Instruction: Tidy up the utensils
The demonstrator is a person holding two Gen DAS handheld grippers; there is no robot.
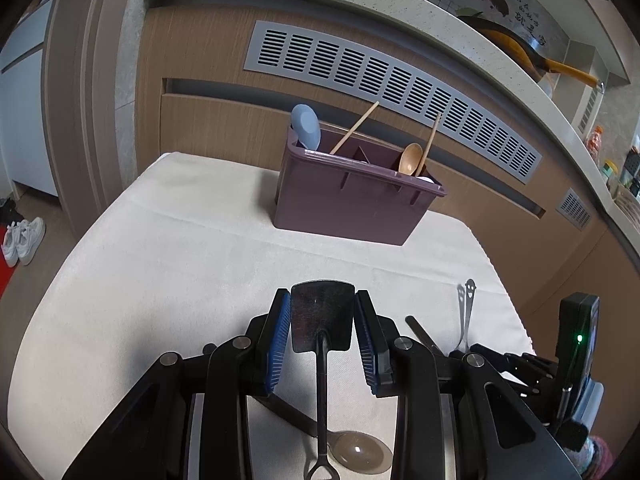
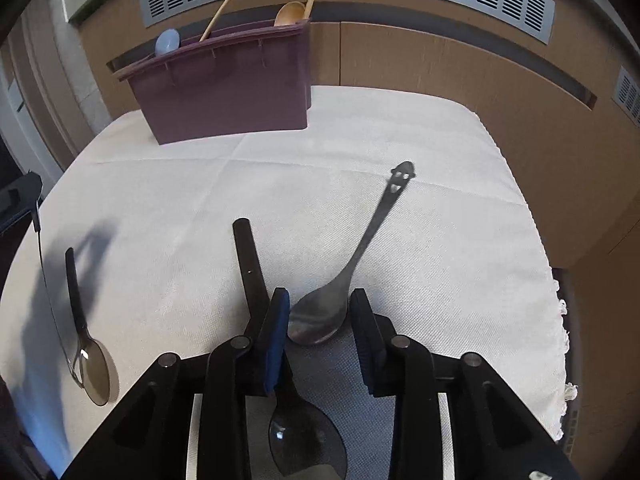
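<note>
The left gripper has its jaws closed part-way on the blade of a small black spatula, handle hanging back toward the camera — the purple utensil holder stands straight ahead at the far side of the white cloth. The right gripper is open and empty, straddling the bowl of a steel spoon whose long axis runs far-right. No legible writing on the utensils or holder.

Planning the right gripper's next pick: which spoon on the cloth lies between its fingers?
The metal spoon with the smiley-face handle; its bowl sits between the right gripper fingers. The other spoons have plain dark handles.
</note>
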